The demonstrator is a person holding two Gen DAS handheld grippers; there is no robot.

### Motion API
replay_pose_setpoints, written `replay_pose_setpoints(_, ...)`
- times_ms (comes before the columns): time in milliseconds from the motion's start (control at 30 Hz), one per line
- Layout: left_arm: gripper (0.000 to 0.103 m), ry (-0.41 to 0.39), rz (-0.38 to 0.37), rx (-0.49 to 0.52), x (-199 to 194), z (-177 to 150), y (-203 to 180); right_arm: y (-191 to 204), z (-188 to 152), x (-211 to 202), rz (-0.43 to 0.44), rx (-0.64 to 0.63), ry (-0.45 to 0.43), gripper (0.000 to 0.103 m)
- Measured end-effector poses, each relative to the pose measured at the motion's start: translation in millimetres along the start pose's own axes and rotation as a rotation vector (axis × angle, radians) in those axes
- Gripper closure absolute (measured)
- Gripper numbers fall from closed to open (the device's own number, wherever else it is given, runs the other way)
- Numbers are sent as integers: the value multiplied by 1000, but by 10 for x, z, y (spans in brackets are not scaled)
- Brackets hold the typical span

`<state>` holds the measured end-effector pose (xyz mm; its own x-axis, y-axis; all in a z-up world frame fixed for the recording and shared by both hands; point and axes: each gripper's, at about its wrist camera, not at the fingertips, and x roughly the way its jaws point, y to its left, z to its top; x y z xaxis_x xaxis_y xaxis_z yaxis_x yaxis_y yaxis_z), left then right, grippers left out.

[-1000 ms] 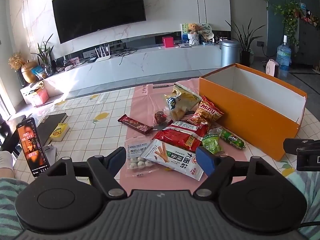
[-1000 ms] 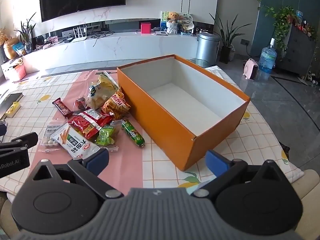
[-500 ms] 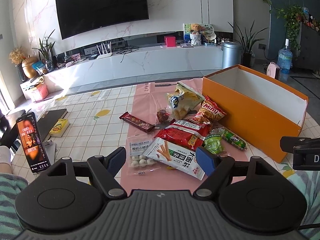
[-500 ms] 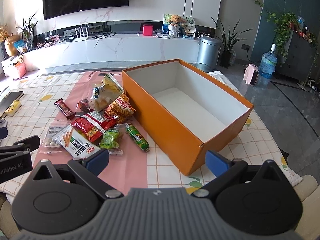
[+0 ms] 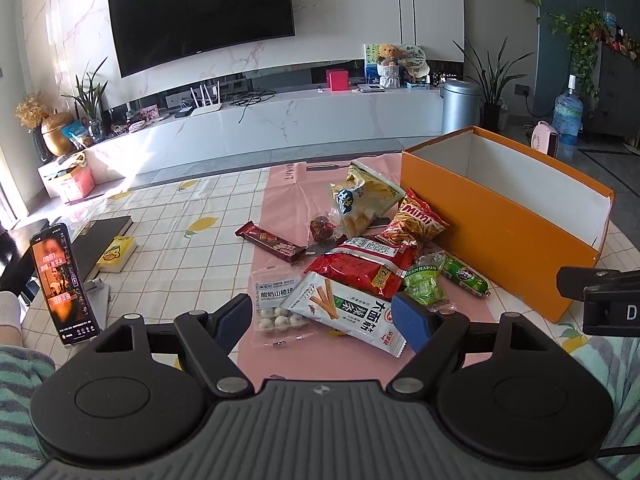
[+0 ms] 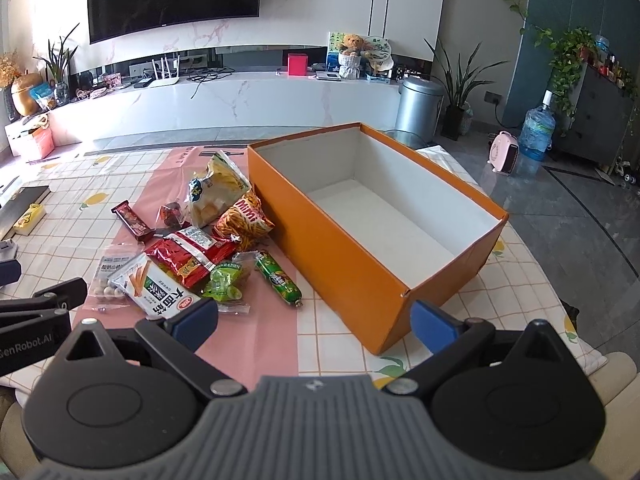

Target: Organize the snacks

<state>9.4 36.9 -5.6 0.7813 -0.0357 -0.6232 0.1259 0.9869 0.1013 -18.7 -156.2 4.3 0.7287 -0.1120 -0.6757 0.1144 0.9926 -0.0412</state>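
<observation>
Nine snack packets are lying in a loose heap on the pink runner along the middle of the worktop, just beside one orange box with a bare white inside. The left gripper and right gripper are both hanging spread wide over the near edge, grasping nothing. Among the snacks are a white breadstick bag, a red pouch, and a green sausage.

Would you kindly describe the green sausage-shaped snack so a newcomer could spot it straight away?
Start at the big open orange cardboard box on the checked tablecloth. Along its near long side, on the pink mat, lies a green sausage-shaped snack stick, beside the green raisin packet. It is the only round, tube-like item with pinched ends; every neighbour is a flat bag or bar.
</observation>
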Motion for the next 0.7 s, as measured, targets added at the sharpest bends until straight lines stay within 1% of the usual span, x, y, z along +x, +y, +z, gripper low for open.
replay_pose_setpoints(267,10,5,-14,4,-14,22,-80,-75,1,0,-8,21,-2,4)
replay_pose_setpoints(567,10,9,-22,-9,-19,22,-79,-59,0,-2,-11,18,-2,4)
replay_pose_setpoints(700,10,14,-19,-27,-10,28,-28,-41,-4,-8,4,17,-7,4)
